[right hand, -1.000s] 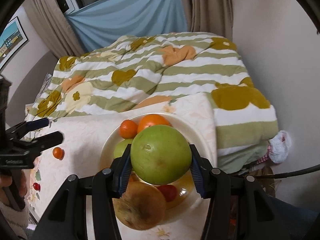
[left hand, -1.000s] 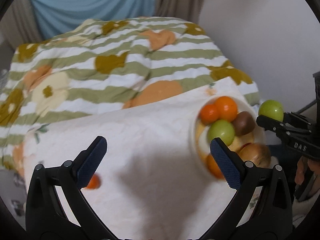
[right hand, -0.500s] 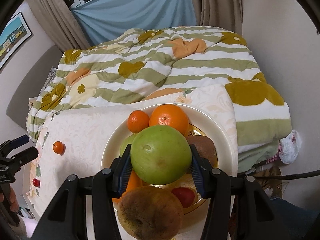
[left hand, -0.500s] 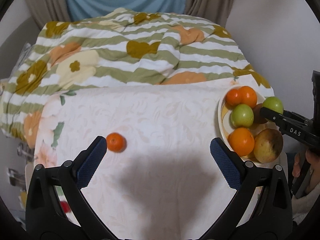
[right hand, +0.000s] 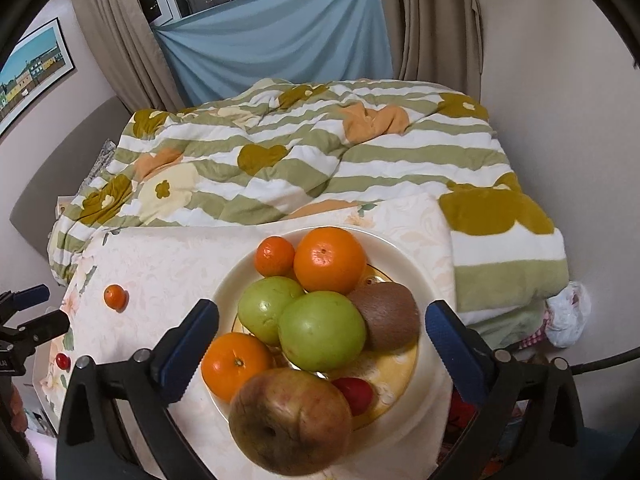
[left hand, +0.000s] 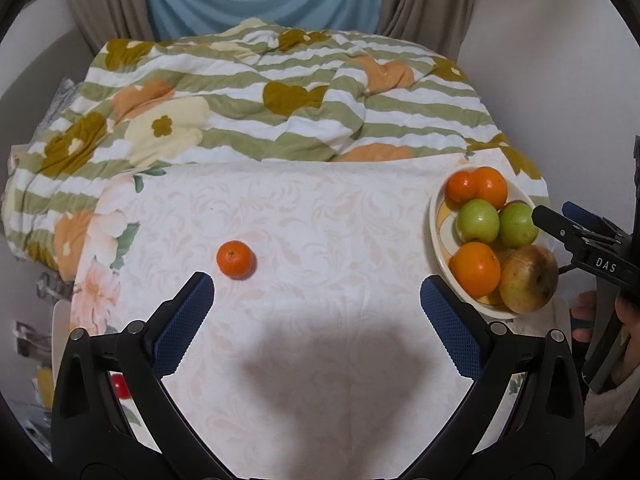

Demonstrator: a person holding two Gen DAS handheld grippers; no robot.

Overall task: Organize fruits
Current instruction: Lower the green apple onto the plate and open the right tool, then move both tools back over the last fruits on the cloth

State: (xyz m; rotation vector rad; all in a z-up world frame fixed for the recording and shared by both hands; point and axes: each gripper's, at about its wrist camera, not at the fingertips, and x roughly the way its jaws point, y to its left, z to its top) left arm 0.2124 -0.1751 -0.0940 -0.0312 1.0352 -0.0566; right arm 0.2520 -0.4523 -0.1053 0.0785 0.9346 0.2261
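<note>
Left wrist view: left tool (left hand: pixel 316 304) spread wide and empty above the cloth-covered tabletop (left hand: pixel 320 216), with a small mandarin (left hand: pixel 235 259) lying alone just beyond its left finger and the fruit plate (left hand: pixel 440 216) at the far right edge. Right wrist view: right tool (right hand: pixel 322 332) spread apart, gripping nothing, over the plate (right hand: pixel 404 264), where two green apples (right hand: pixel 322 330), oranges (right hand: pixel 330 260), a kiwi (right hand: pixel 386 316) and a brownish pear (right hand: pixel 290 420) rest; the mandarin (right hand: pixel 115 297) lies well left of it.
</note>
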